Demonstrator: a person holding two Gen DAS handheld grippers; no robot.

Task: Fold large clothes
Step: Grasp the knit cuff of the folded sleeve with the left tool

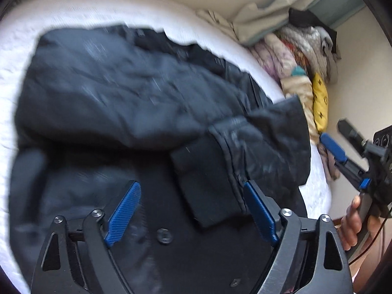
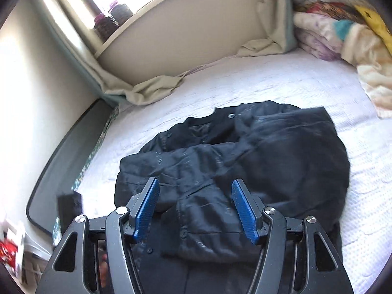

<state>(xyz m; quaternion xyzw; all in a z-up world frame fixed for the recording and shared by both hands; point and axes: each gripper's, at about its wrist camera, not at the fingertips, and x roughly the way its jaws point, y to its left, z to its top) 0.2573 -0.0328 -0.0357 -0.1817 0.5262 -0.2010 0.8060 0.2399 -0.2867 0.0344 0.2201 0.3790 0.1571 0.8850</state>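
Note:
A large black jacket point(image 1: 110, 93) lies spread on the white bed point(image 1: 19, 56), its sleeves folded across the body. In the left wrist view my left gripper point(image 1: 191, 185) hangs open just over it, with the sleeve's black cuff point(image 1: 208, 178) lying between and beneath the blue pads, not pinched. My right gripper point(image 1: 339, 136) shows at the right edge, held by a hand point(image 1: 355, 220), open and off the jacket. In the right wrist view the right gripper point(image 2: 193, 183) stands open above the jacket point(image 2: 281, 161), nothing between its pads.
A heap of folded bedding and clothes point(image 1: 301, 56) with a yellow piece point(image 1: 321, 105) lines the far side of the bed. A beige curtain point(image 2: 152, 90) drapes onto the mattress by the wall. Jars point(image 2: 110, 19) stand on the sill. A dark panel point(image 2: 61, 161) borders the bed.

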